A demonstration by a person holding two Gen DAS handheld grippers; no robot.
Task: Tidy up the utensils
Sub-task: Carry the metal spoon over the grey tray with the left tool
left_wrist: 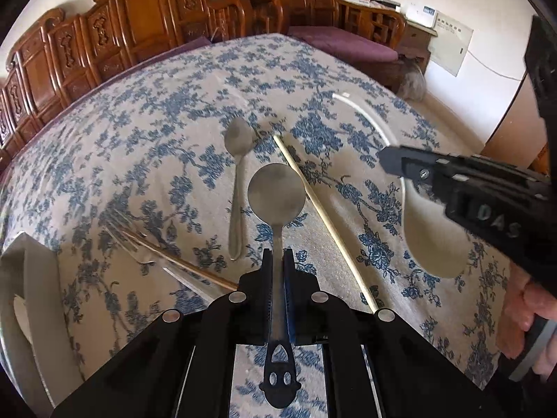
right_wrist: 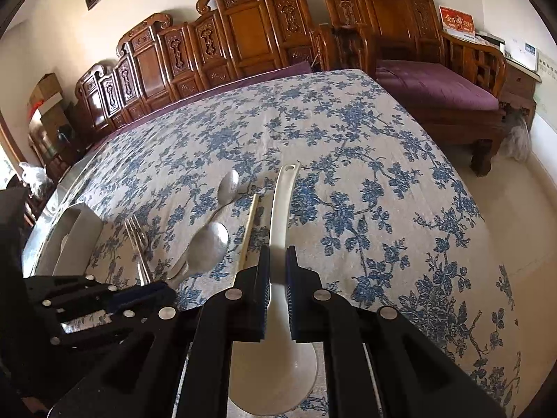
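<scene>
My left gripper (left_wrist: pixel 277 256) is shut on the handle of a round-bowled metal spoon (left_wrist: pixel 276 191) and holds it above the table; it also shows in the right wrist view (right_wrist: pixel 209 247). My right gripper (right_wrist: pixel 277 254) is shut on a white rice paddle (right_wrist: pixel 283 202), whose blade (left_wrist: pixel 431 237) shows in the left wrist view under the right gripper (left_wrist: pixel 410 169). A second metal spoon (left_wrist: pixel 237 160), a pale chopstick (left_wrist: pixel 323 209) and a fork (right_wrist: pixel 137 240) lie on the blue-flowered tablecloth (right_wrist: pixel 348 132).
A white utensil holder (right_wrist: pixel 75 233) stands at the table's left edge, also in the left wrist view (left_wrist: pixel 24 299). Carved wooden chairs (right_wrist: pixel 243 35) and a purple-cushioned bench (right_wrist: pixel 435 87) stand behind the table. The table's right edge (right_wrist: pixel 480 216) drops to the floor.
</scene>
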